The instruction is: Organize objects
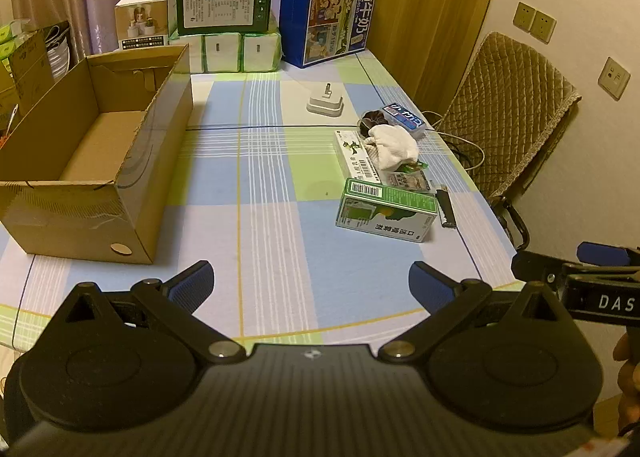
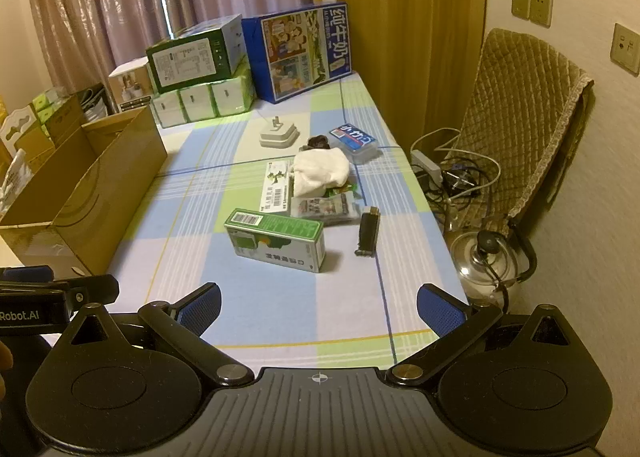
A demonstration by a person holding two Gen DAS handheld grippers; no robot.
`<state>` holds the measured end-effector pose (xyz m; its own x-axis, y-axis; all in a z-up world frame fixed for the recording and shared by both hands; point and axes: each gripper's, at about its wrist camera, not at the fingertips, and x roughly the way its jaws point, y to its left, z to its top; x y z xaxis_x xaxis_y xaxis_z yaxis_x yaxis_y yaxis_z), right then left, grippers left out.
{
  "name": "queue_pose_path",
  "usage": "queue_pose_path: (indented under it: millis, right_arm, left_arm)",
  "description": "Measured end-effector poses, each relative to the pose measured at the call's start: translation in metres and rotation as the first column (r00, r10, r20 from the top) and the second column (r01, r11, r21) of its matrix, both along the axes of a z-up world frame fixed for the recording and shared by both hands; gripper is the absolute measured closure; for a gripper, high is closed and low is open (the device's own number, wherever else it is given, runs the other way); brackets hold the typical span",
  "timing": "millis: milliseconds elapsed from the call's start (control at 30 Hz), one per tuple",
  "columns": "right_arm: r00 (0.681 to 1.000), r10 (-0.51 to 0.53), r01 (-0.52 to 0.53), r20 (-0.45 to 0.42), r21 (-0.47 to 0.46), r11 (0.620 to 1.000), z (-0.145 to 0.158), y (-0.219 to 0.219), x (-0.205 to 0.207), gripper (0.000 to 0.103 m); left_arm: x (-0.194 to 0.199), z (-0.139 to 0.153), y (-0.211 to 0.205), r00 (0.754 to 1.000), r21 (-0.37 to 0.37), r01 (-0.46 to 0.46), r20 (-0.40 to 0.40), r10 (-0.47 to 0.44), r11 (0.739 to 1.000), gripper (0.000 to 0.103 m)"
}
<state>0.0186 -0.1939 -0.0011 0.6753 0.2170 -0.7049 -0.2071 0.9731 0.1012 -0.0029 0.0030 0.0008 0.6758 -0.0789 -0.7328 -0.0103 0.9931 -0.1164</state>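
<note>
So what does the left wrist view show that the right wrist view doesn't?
Only the left wrist view looks down into the cardboard box, showing its bare floor. Only the right wrist view shows the kettle and the tangle of cables on the floor by the chair. Both show the green box, white cloth, black lighter and open grippers: left, right.

Table with checked cloth ahead of both tongs: open cardboard box far left, green carton and black lighter centre-right, stacked boxes at rear.
</note>
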Motion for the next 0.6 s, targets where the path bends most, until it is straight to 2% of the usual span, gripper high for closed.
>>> queue_pose_path:
  millis: [600]
  right_arm:
    - [1.0,0.003,-0.003,0.0,-0.002,1.0,0.0004,0.0009,-0.0003,0.002]
  left_arm:
    - [0.0009,-0.0004,0.0014,1.0,-0.003,-0.006,-0.001,0.006,1.0,0.001]
